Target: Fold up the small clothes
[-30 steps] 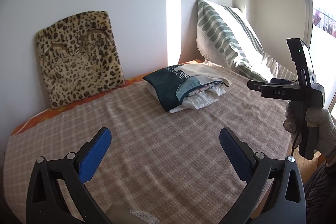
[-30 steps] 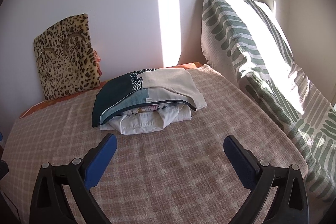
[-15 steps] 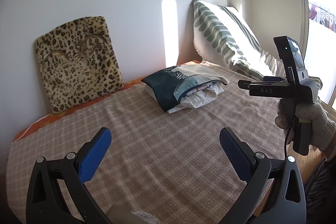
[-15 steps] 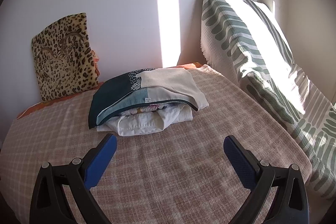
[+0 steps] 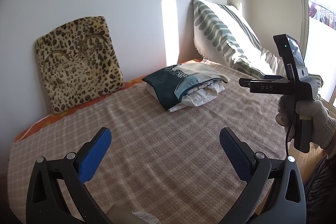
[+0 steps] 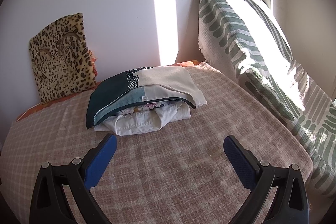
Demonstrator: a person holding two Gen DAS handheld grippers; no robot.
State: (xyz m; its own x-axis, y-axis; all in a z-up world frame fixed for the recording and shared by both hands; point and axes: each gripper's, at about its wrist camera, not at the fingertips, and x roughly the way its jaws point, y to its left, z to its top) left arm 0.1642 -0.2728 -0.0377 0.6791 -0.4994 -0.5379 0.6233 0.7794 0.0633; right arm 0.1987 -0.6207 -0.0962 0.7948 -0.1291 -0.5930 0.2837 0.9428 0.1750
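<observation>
Checked bedspread [image 6: 168, 171] against white wall | folded clothes pile [image 6: 145, 98] sits toward the wall, right of leopard cushion [image 6: 61, 60] | left gripper [image 5: 166, 152] and right gripper [image 6: 170, 154] both spread wide, empty | both backed off the pile a bit since a second ago, so folding looks done or paused

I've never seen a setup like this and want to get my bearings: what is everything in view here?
Pile of folded clothes: one, dark teal and cream on top, white beneath, far middle of the bed.
Checked blanket: one, pinkish-beige, covering the bed.
Leopard-print cushion: one, tan and brown, leaning on the wall, left.
Patterned pillow: one, green and white, right.
Orange sheet: one, showing at the blanket's far edge.
Gloved hand: one, grey-white, holding the right gripper.
Left gripper: black, blue fingers, open; right likewise.
</observation>
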